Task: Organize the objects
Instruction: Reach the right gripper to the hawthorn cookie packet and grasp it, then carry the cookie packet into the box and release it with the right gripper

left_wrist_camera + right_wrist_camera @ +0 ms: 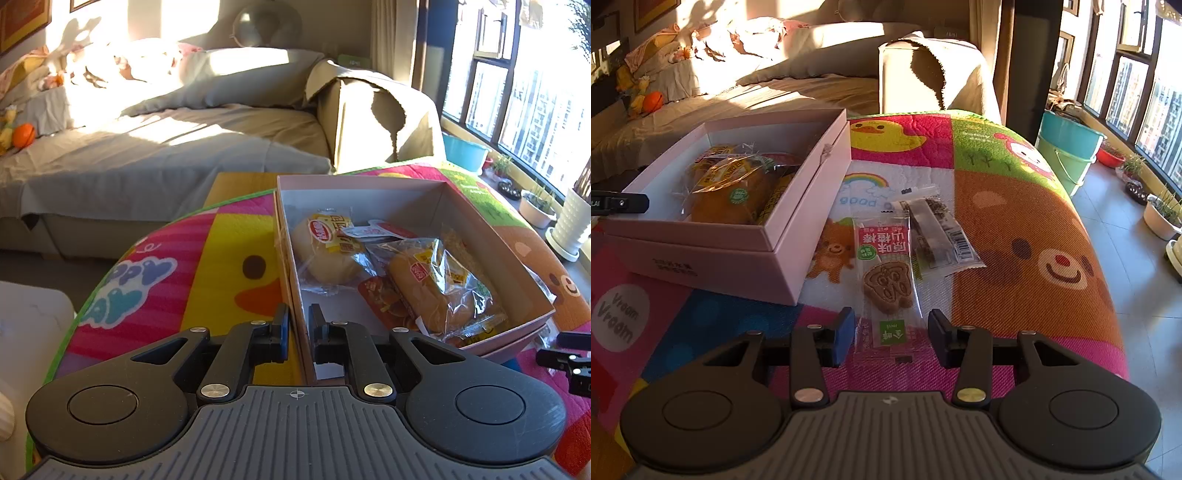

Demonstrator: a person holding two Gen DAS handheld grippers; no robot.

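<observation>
Left gripper: pinching the pink box wall near the desk's left edge.
Right gripper: spread – straddling, not pressing, the hawthorn snack packet at the desk's near edge.

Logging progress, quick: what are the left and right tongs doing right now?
Left tongs: shut on the pink box wall.
Right tongs: open, straddling the clear snack packet, pads not yet pressing it.

We saw an open pink box holding wrapped buns near the mat's left edge. Just right of it lay a flat red-labelled snack packet and a darker packet, touching.
</observation>
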